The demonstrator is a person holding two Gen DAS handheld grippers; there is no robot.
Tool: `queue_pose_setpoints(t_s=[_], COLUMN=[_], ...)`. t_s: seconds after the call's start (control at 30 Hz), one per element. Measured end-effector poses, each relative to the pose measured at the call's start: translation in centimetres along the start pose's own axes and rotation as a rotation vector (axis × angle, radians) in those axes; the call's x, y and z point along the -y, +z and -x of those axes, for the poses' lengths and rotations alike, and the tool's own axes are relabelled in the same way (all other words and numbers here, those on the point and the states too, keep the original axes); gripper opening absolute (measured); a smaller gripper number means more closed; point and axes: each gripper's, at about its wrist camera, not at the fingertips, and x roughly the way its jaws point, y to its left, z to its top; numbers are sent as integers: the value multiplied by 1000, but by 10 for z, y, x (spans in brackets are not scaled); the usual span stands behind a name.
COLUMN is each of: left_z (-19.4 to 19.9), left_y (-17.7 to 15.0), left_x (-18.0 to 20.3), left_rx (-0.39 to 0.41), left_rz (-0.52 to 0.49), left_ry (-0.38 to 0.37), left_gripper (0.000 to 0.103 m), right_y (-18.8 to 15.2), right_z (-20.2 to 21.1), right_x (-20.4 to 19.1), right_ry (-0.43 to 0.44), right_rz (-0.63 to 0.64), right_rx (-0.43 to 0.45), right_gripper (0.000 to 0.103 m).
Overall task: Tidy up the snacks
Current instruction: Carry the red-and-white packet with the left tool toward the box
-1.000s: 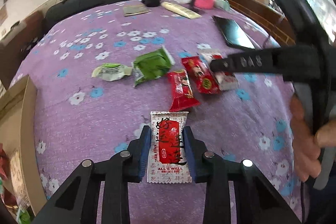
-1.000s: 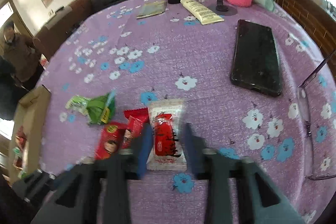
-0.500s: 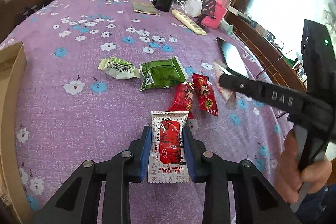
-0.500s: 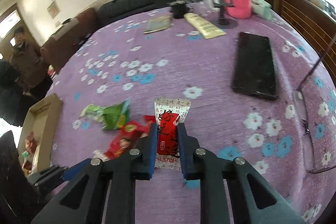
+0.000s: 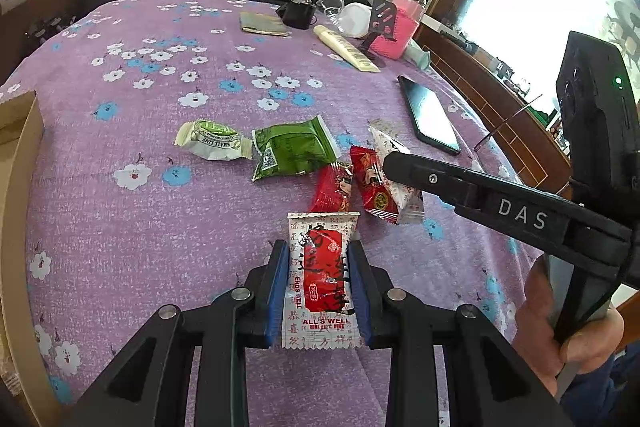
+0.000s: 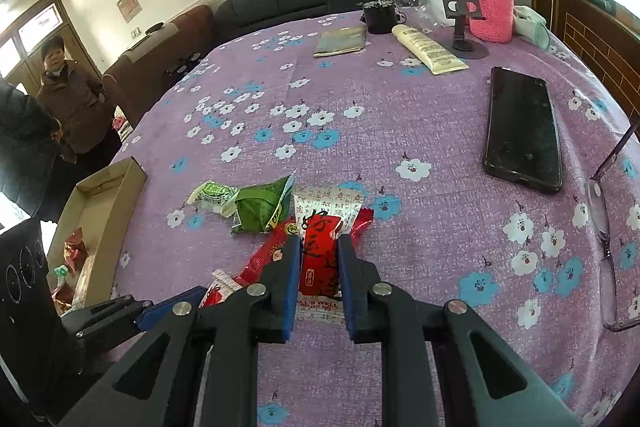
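— Pinched between the blue pads of the left claw (image 5: 320,287) is a white-and-red snack packet (image 5: 322,275), is it not?

— It is. The packet is clamped by its long edges and held just above the purple flowered cloth of the desk (image 5: 132,227). A second white-and-red packet (image 6: 320,259) is gripped the same way in the right claw (image 6: 319,283), whose pads are pressed against its sides.

— What is seen just beyond them?

— Two red packets (image 5: 352,187) are lying side by side on the cloth, partly covered by the right claw's packet in the right wrist view. A green packet (image 5: 294,149) is found next to them, and a pale green wrapped sweet (image 5: 212,140) beside that.

— And further out?

— A cardboard box (image 6: 100,211) is placed at the left edge of the desk, with a few wrapped snacks visible inside. A black phone (image 6: 522,135) is laid flat to the right, and a pair of glasses (image 6: 600,223) near it. At the far edge a cream tube (image 6: 428,49), a pink-sleeved bottle (image 6: 491,3) and a black phone stand (image 6: 460,7) are grouped. A person in a brown jacket (image 6: 72,103) is seen standing beyond the desk.
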Motion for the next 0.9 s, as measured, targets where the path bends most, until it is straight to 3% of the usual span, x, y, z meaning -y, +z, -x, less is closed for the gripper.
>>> queue_pose_setpoints(t_s=[0.9], left_z=[10], left_y=[0], left_x=[1], left_rx=[43], left_rz=[10], left_ry=[-18], left_gripper=[30], right_y=[0], right_z=[15], right_x=[-5], right_ry=[53], right_rz=[2], right_rx=[55], right_gripper=[17])
